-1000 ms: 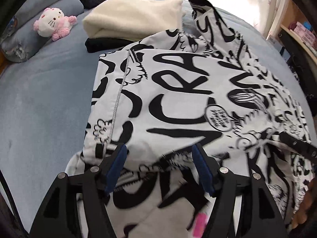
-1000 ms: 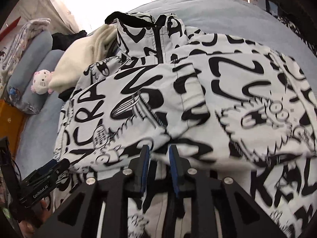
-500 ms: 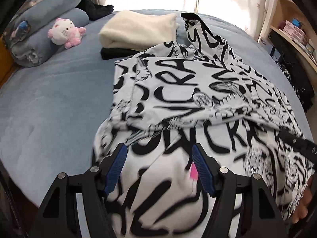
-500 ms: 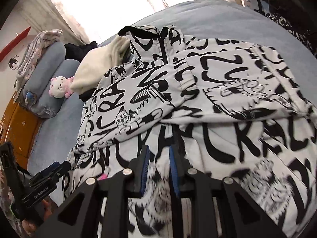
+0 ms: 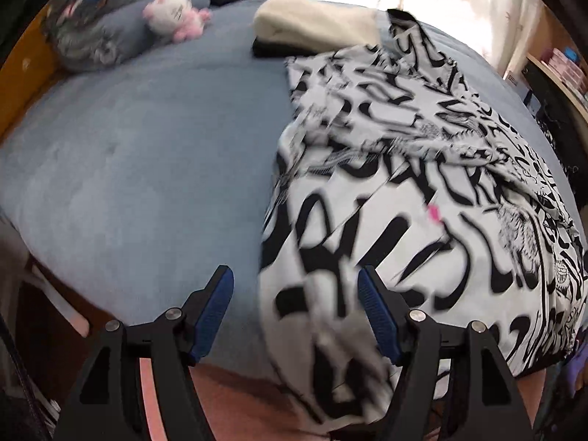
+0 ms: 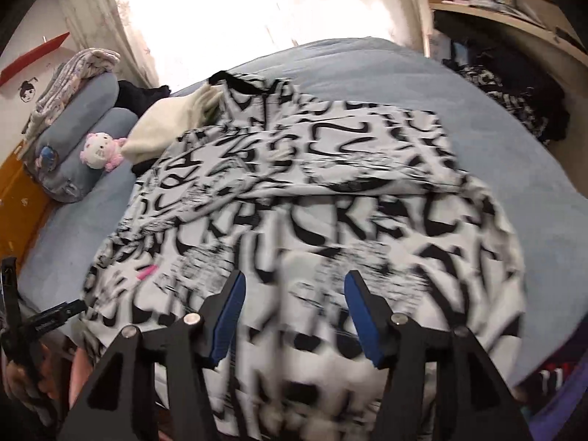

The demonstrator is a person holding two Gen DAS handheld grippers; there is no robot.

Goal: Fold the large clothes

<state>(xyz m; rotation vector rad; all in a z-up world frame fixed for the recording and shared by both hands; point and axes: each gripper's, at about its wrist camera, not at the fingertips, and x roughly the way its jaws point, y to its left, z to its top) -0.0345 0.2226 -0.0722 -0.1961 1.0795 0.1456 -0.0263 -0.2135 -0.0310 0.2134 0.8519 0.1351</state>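
A large white jacket with black graffiti lettering (image 5: 422, 191) lies spread on the blue bed, both sleeves folded across its chest; it also shows in the right wrist view (image 6: 312, 198). Its hem hangs over the near bed edge. My left gripper (image 5: 296, 312) is open and empty above the jacket's lower left corner. My right gripper (image 6: 294, 316) is open and empty above the hem's middle. The left gripper also shows at the far left of the right wrist view (image 6: 44, 323).
The blue bed (image 5: 147, 154) extends left of the jacket. A cream folded garment (image 5: 316, 25) on a black one lies beyond the collar. A pink-white plush toy (image 5: 172, 14) rests against grey pillows (image 5: 95, 36). Shelves (image 6: 507, 14) and dark clothes (image 6: 514, 99) stand right.
Both grippers pulled back toward the near bed edge, away from the folded sleeves. The right gripper went from shut to open. The left gripper shifted left.
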